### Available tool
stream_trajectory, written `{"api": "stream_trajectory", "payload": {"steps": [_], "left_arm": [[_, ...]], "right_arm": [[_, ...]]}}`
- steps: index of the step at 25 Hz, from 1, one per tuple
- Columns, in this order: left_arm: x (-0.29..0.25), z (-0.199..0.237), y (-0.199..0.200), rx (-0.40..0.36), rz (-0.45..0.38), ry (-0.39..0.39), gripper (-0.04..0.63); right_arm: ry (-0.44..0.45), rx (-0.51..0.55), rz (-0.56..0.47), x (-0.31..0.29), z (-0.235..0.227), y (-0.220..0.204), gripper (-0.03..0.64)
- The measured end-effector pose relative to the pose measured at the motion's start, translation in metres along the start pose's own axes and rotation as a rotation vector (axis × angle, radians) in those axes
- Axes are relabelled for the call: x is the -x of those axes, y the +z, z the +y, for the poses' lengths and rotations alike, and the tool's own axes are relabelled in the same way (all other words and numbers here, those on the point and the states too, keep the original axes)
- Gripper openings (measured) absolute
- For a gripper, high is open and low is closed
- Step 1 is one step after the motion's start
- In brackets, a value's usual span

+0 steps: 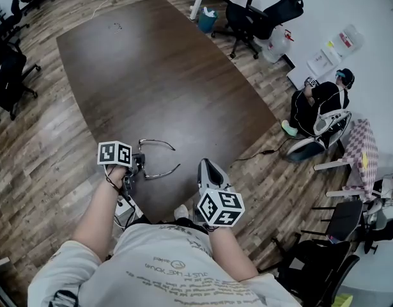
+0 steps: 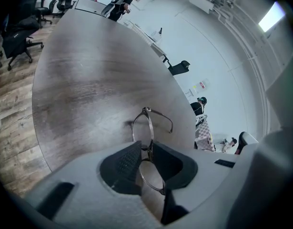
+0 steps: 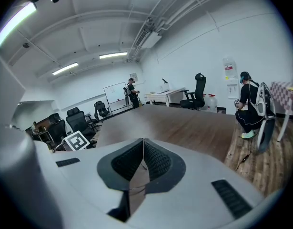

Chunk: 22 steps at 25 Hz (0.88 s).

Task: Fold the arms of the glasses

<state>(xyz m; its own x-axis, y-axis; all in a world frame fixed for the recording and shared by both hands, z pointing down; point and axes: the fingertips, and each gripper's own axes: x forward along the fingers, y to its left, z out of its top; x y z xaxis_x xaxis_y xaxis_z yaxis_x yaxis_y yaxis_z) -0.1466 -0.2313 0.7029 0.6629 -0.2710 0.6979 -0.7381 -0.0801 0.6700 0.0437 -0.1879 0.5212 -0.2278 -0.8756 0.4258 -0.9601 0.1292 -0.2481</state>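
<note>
1. The glasses (image 1: 163, 172) sit on the dark brown table (image 1: 158, 75), close to its near edge and in front of the person. Both arms stand unfolded and point away from the front frame, toward the right in the head view.
2. The left gripper (image 1: 137, 165) is at the front frame, tilted downward toward the table top.
3. In the left gripper view the jaws of the left gripper (image 2: 145, 147) stand apart. The bridge of the glasses (image 2: 141, 127) lies in the gap between the tips, with one lens beyond the tips and the other back inside the jaws.
4. The gap is wider than the thin frame, so the pads do not clamp it. Whether one pad grazes the frame, I cannot tell.
5. One arm of the glasses curves off to the right of the far lens, above the table (image 2: 89, 80).
6. The right gripper (image 1: 206, 164) is held over the near edge of the table, to the right of the glasses and clear of them.
7. In the right gripper view the jaws of the right gripper (image 3: 143, 142) are closed tip to tip, with nothing between them. It looks across the table (image 3: 184, 123) toward the far wall.
</note>
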Motion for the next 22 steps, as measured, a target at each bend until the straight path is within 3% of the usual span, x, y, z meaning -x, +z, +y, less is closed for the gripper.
{"api": "stream_trajectory", "payload": {"steps": [10,22], "left_arm": [[0.007,0.006,0.000,0.006,-0.025,0.096,0.037],[0.028,-0.026,0.014,0.027,-0.160,0.076,0.035]], "right_arm": [[0.035,0.024,0.000,-0.001,-0.007,0.010,0.017],[0.105,0.038,-0.006,0.003,-0.013,0.019,0.017]]}}
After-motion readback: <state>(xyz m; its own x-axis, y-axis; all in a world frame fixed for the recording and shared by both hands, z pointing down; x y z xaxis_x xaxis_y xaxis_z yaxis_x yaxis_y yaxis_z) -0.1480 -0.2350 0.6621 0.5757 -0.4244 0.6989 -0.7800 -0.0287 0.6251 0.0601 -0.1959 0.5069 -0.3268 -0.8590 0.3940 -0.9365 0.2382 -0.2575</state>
